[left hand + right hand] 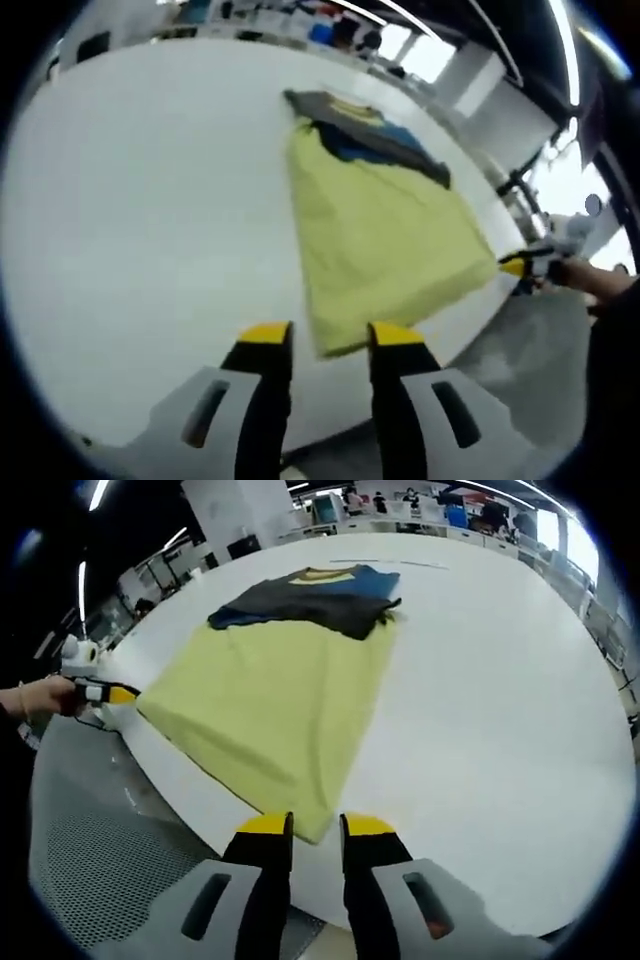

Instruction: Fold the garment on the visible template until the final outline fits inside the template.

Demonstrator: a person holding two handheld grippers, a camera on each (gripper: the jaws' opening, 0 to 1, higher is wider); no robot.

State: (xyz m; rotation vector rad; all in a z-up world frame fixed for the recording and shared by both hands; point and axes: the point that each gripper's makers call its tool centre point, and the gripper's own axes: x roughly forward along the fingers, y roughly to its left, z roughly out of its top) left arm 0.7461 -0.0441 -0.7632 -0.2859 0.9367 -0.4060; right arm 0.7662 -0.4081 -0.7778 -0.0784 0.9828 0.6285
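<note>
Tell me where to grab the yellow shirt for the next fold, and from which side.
Grip the shirt at its two hem corners, which lie at the table edge nearest you. Come in low from that edge: the left gripper sits at one corner, the right gripper at the other, both open. The cloth lies flat, so slide one of the fingers under each corner.

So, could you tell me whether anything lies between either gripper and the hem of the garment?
Nothing visible does. The left gripper hangs open just short of one hem corner of the yellow garment, and the right gripper stands open at the other corner, with bare white table around them.
</note>
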